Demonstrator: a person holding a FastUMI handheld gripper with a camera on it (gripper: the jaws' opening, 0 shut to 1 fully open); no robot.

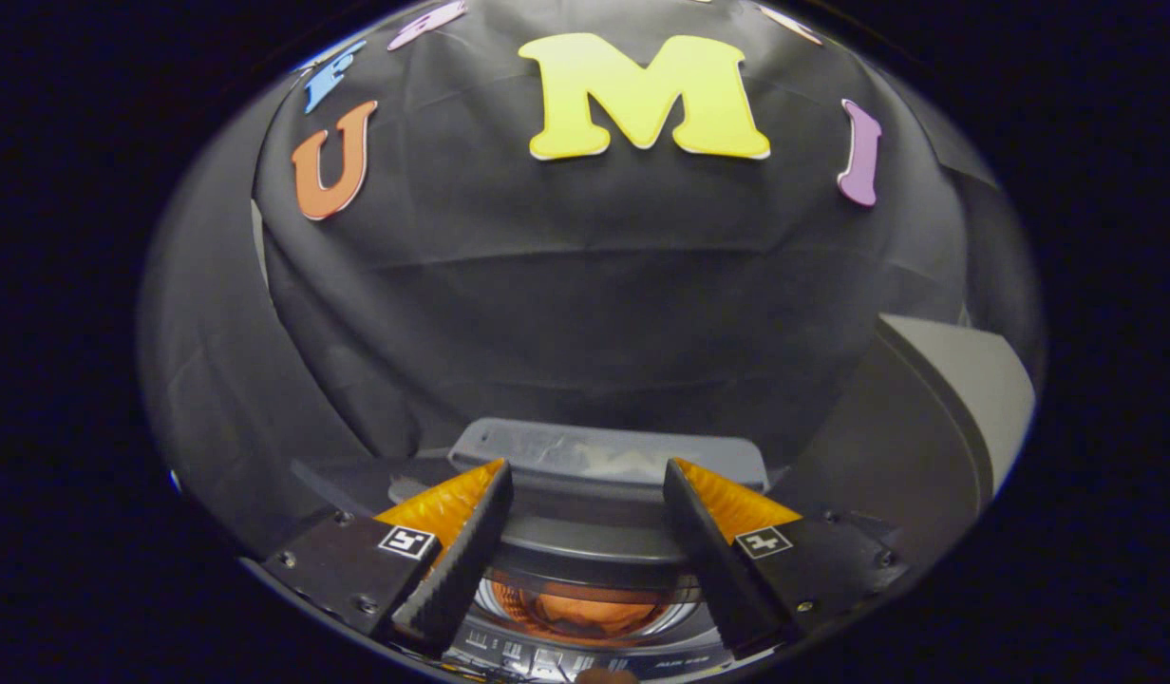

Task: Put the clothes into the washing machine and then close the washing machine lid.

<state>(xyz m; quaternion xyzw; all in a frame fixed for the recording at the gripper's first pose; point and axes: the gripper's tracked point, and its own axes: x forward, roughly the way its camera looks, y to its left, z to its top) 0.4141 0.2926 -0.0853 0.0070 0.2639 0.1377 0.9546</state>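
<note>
My gripper (585, 465) is open, with a wide gap and nothing held between its fingers. Below and between the fingers lies the top-loading washing machine (594, 551). Orange clothes (585, 613) lie inside its round drum opening. The grey lid (609, 451) stands raised at the back of the machine, just beyond my fingertips. A strip of the machine's control panel (547, 660) lies at the near side, under the fingers.
The black cloth wall (594, 285) hangs close behind the machine. A large grey boxy object (965, 399) stands to the right of the machine, beyond my right finger. A dark surface (348, 475) lies left of the lid.
</note>
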